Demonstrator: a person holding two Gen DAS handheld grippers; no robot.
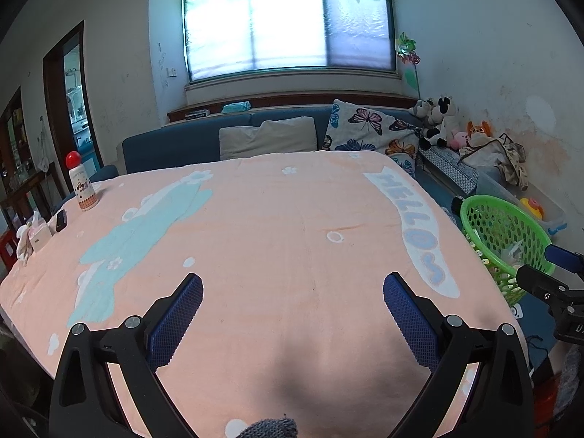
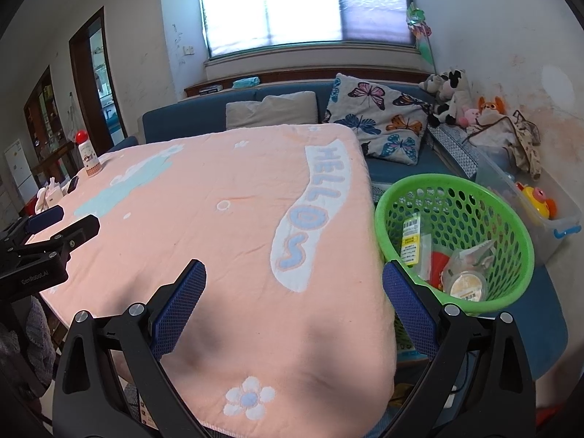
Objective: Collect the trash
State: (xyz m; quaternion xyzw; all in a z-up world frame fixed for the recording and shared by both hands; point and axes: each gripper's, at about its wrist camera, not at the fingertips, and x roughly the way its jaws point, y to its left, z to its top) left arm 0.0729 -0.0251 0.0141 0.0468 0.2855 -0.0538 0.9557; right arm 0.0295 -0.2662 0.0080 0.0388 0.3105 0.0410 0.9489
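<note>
Green basket (image 2: 452, 197) sits upright just right of the bench (image 2: 219, 219), packed with wrappers (image 2: 410, 241) and a round lidded cup (image 2: 467, 284). Left claw (image 1: 292, 314) and right claw (image 2: 294, 304) both gape wide, holding nothing.

Both wrist views look low and close across the peach flower-print towel-covered desk (image 1: 277, 226) toward the window (image 2: 306, 3); the right sits further right.

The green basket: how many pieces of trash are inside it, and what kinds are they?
Looking into the green basket from the right wrist view, I can make out:
Round lidded cup: 1
Flat packet with a barcode label: 1
Crinkly clear wrapper: 1
Red piece: 1
Total: 4 that I can tell apart; more may be hidden underneath.
</note>
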